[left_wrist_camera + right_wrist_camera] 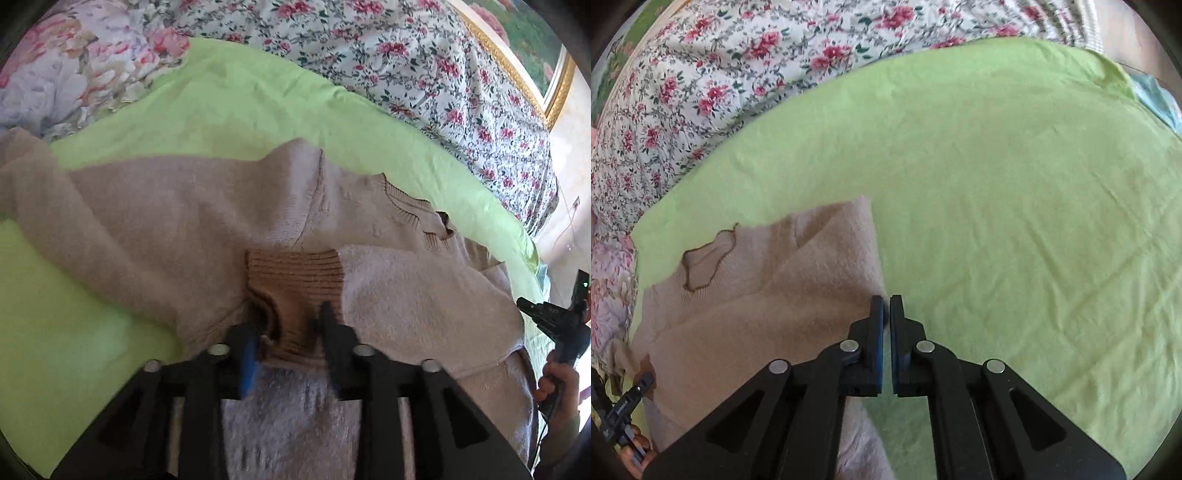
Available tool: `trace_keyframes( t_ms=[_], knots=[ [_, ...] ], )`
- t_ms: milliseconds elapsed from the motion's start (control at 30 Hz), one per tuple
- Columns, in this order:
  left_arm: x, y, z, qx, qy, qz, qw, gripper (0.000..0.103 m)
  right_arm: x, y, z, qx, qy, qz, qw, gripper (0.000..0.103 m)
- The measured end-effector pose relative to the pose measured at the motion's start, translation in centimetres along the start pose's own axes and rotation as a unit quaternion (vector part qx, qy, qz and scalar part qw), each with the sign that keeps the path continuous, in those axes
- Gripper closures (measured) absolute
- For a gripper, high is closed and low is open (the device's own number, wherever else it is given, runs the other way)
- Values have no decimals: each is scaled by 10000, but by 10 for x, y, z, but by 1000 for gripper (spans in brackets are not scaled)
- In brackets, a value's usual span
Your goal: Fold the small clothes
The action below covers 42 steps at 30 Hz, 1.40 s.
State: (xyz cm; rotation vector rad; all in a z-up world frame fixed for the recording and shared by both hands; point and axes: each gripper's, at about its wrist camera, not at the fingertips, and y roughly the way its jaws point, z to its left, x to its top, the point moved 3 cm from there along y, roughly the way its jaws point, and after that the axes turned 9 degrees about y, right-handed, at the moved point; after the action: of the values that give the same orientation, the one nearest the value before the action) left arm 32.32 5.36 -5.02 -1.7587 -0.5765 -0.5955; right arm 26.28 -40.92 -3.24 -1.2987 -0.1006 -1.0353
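Left gripper (291, 332): jaws standing apart, straddling the ribbed cuff (295, 273); not pinching it.
Sweater (184, 221): beige knit, lying spread on the green sheet (258, 103), one sleeve lying folded across the body.
Right gripper (886, 314): jaws sitting nearly together at the sweater's right edge; cannot tell whether fabric is caught.
Background: floral bedding (701, 81) showing beyond the sheet.

Sweater (192, 218) fuzzy matt knit, ribbed cuff (295, 275); green sheet (1015, 184) smooth creased cloth
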Motion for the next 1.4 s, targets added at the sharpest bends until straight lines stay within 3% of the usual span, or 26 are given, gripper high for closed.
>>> trace_keyframes(
  t_ms=[33, 100, 133, 167, 233, 300, 333, 367, 433, 467, 567, 633, 800, 900, 1000, 1033, 1067, 1100, 1233, 1400],
  knots=[
    [-2, -2, 1, -56, -35, -3, 10000, 64, -5, -3, 6, 15, -150, 25, 9999, 96],
    [-3, 1, 3, -137, -118, 72, 9998, 63, -14, -3, 17, -210, -437, 50, 9988, 65],
    [-3, 3, 4, -157, -151, 104, 9997, 63, -16, -2, 20, -358, -514, 37, 9980, 32],
    [-3, 3, 3, -188, -160, 112, 9996, 60, -16, -1, 21, -415, -554, -26, 9976, 22],
    [-1, 5, 1, -199, -127, 122, 9996, 59, -13, 5, 23, -269, -581, 44, 9979, 23],
    [1, 10, -6, -115, -4, 171, 9998, 62, -12, 19, 26, -125, -570, 311, 9978, 36],
    [1, 14, -10, -30, 84, 216, 9997, 62, -14, 25, 26, -216, -592, 439, 9970, 57],
    [2, 15, -15, 36, 187, 215, 9996, 72, -15, 31, 25, -275, -635, 556, 9961, 89],
    [5, 14, -26, -213, 328, 198, 9990, 90, -10, 26, 23, -262, -739, 433, 9960, 95],
    [6, 13, -33, -342, 392, 136, 9986, 89, -5, 21, 19, -291, -730, 276, 9965, 95],
    [5, 24, -48, -171, 675, 125, 9975, 89, 9, 20, -2, -301, -468, 84, 9984, 96],
    [3, 34, -46, -147, 608, 265, 9977, 89, 3, 34, -8, -499, -561, 171, 9970, 96],
    [3, 20, -33, -56, 505, 172, 9986, 83, -3, 28, -5, -646, -599, 18, 9961, 95],
    [-2, 6, -20, -40, 335, 159, 9993, 81, -7, 15, -4, -726, -541, 19, 9959, 82],
    [-9, -15, 3, -59, -23, 139, 9999, 50, -15, -13, 5, -242, -375, -47, 9990, 67],
    [-11, -24, 14, -80, -229, 113, 9996, 37, -17, -18, 10, -104, -395, -55, 9991, 54],
    [-12, -34, 27, -37, -441, 50, 9990, 35, -24, -28, 17, 112, -433, -59, 9990, 43],
    [-13, -44, 40, 79, -630, -28, 9980, 35, -34, -39, 25, 352, -492, -24, 9982, 41],
    [-13, -75, 95, 378, -1337, -215, 9901, 29, -72, -56, 50, 849, -711, 299, 9934, 40],
    [1, -89, 172, 724, -2264, -201, 9711, 26, -115, -59, 77, 1273, -867, 774, 9850, 40]
  ],
)
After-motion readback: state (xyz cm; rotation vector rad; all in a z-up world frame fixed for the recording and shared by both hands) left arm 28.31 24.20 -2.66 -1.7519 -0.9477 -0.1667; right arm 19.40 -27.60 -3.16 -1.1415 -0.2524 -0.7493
